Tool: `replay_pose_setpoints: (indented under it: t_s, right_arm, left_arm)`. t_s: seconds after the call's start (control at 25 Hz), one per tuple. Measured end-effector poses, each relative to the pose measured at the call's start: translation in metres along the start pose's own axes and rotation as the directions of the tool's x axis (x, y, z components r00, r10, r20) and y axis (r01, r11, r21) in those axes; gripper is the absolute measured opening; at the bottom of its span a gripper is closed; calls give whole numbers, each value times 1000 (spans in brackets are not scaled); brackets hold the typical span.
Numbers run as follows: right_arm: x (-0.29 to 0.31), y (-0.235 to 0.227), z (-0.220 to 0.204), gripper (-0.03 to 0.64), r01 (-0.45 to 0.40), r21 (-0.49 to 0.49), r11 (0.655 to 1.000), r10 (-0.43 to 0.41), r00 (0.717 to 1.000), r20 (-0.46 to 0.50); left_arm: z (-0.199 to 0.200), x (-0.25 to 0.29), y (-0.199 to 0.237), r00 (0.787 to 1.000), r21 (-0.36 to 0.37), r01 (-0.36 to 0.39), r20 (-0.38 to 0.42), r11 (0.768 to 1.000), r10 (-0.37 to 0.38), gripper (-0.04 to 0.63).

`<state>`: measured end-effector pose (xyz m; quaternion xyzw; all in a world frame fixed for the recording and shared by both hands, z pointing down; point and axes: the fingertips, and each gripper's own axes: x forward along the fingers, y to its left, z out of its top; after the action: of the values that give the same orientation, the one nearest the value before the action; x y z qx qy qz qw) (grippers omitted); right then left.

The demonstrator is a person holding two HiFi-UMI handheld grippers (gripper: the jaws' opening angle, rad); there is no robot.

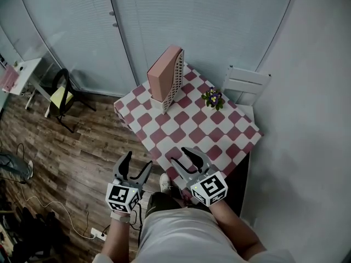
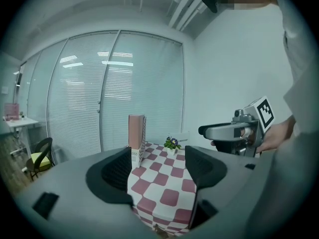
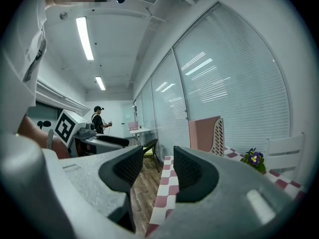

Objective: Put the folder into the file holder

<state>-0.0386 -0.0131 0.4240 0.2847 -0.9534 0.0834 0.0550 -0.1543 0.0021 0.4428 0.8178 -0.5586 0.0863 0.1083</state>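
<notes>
On checkered table (image 1: 219,131): file holder (image 1: 167,80) upright | left gripper (image 1: 137,160) apart | right gripper (image 1: 180,154) apart

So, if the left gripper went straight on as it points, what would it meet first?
Probably the table, seen between its open jaws; the holder stands farther back, slightly left. Depth is unclear.

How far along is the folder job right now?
Seemingly finished: the pink folder stands upright in the white perforated file holder on the checked table. Nothing is in hand: left gripper and right gripper hang empty, jaws apart. Nothing appears left.
</notes>
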Motion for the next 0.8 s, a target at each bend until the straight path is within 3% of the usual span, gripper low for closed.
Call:
replay_pose_setpoints:
  t_s: [0.8]
  right_arm:
    - [2,-13,-11,178,60,16,998,-60,998,-8]
  left_arm:
    - [0,15,5,999,-20,40,-15,999,-41,316]
